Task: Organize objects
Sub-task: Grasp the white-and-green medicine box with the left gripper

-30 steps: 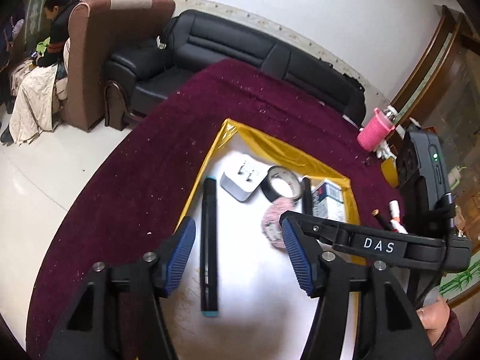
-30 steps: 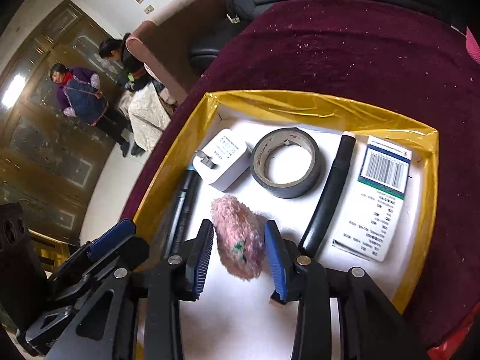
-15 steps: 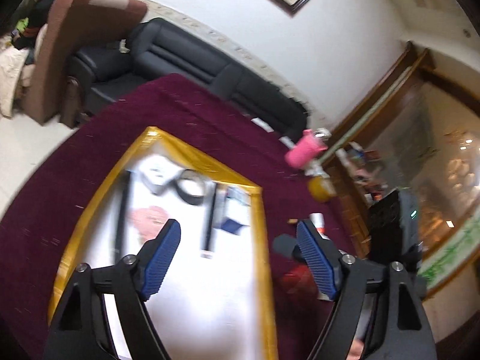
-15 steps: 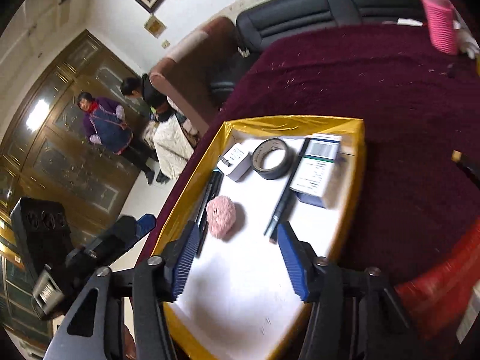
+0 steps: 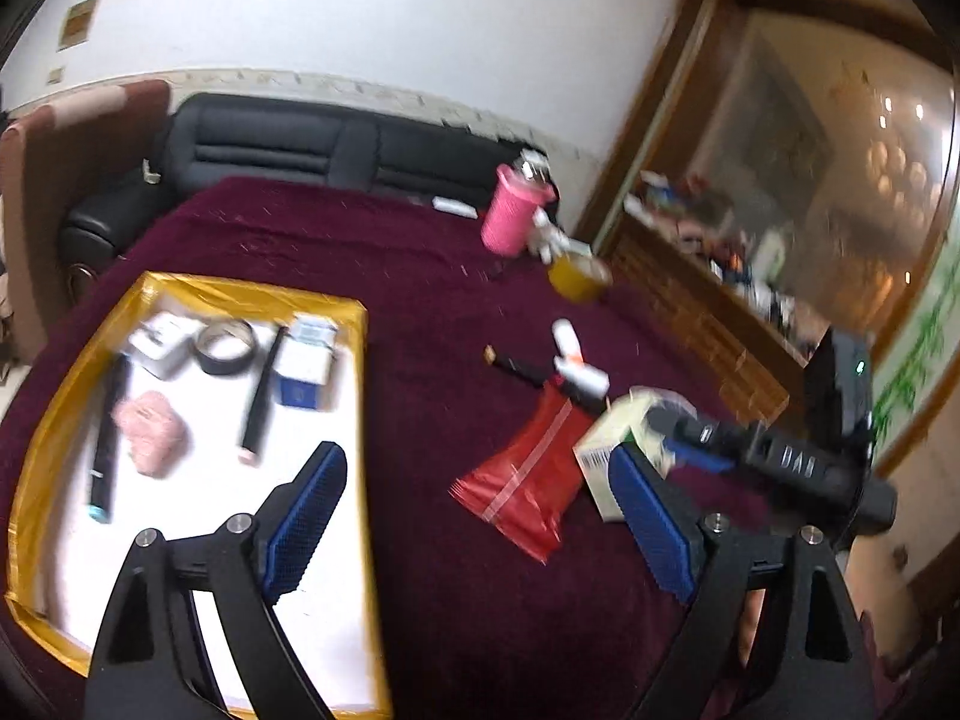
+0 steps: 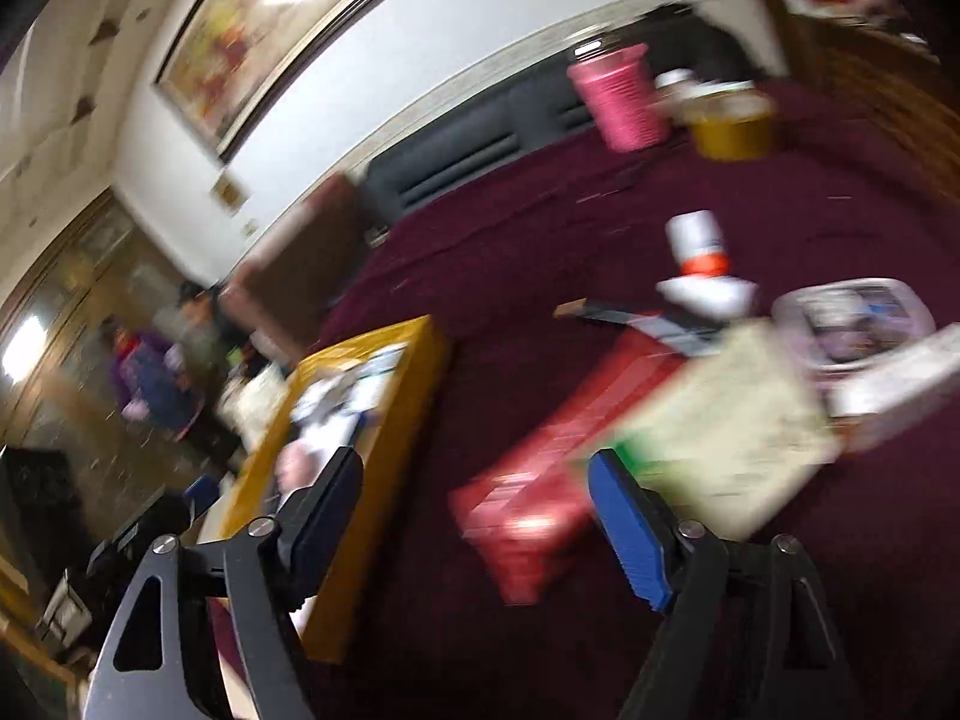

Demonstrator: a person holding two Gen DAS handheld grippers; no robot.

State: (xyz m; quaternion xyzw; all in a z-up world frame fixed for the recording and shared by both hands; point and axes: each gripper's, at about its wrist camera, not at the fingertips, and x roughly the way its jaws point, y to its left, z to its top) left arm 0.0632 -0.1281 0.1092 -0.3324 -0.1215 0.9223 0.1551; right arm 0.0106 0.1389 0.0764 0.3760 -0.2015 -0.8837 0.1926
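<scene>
A yellow-rimmed white tray (image 5: 360, 396) lies on the maroon cloth at the left. In it are a pink fluffy ball (image 5: 147, 429), a black pen (image 5: 108, 426), a white charger (image 5: 157, 341), a tape roll (image 5: 225, 345), a second dark pen (image 5: 261, 390) and a blue-white box (image 5: 303, 369). A red zip bag (image 5: 528, 468) and a pale carton (image 5: 618, 450) lie to the right. My left gripper (image 5: 474, 516) is open and empty above the tray's right rim. My right gripper (image 6: 474, 516) is open and empty above the red bag (image 6: 528, 492), beside the carton (image 6: 720, 432); its body also shows in the left wrist view (image 5: 780, 462).
A pink cup (image 5: 513, 213), a yellow tub (image 5: 576, 279), a white bottle (image 5: 570, 348) and a dark stick (image 5: 516, 363) sit on the cloth beyond the bag. A black sofa (image 5: 288, 144) stands behind the table. A wooden cabinet (image 5: 720, 276) is at the right. People stand far left (image 6: 150, 372).
My right gripper let go of the pink ball, opened wide and swung right to the red bag. My left gripper turned right and opened wider. Both views are blurred by motion.
</scene>
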